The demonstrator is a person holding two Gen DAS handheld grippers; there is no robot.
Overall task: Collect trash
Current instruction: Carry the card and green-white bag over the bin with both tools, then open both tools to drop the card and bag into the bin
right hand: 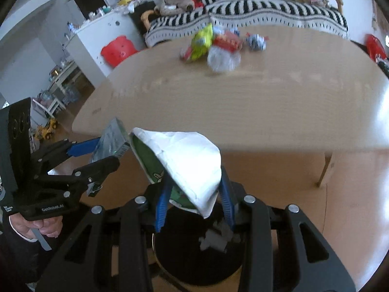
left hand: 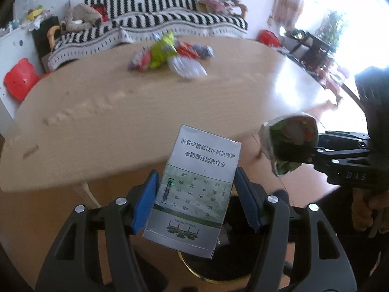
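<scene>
My left gripper (left hand: pixel 194 197) is shut on a grey and green cigarette box (left hand: pixel 194 185) and holds it above a black round bin (left hand: pixel 214 265) by the table's near edge. My right gripper (right hand: pixel 194 202) is shut on a crumpled white and green paper cup (right hand: pixel 184 160) above the same bin (right hand: pixel 194 262), which has scraps in it. Each gripper shows in the other's view: the right one with the cup (left hand: pixel 289 143), the left one with the box (right hand: pixel 111 141). A pile of wrappers (left hand: pixel 170 53) lies at the table's far side, also in the right wrist view (right hand: pixel 218 46).
The wooden oval table (left hand: pixel 170 112) fills the middle. Behind it stands a sofa with a striped black and white cover (left hand: pixel 158 19). A red stool (left hand: pixel 19 77) stands at the left, a white cabinet (right hand: pixel 97 34) beyond it. Brown floor lies below the table edge.
</scene>
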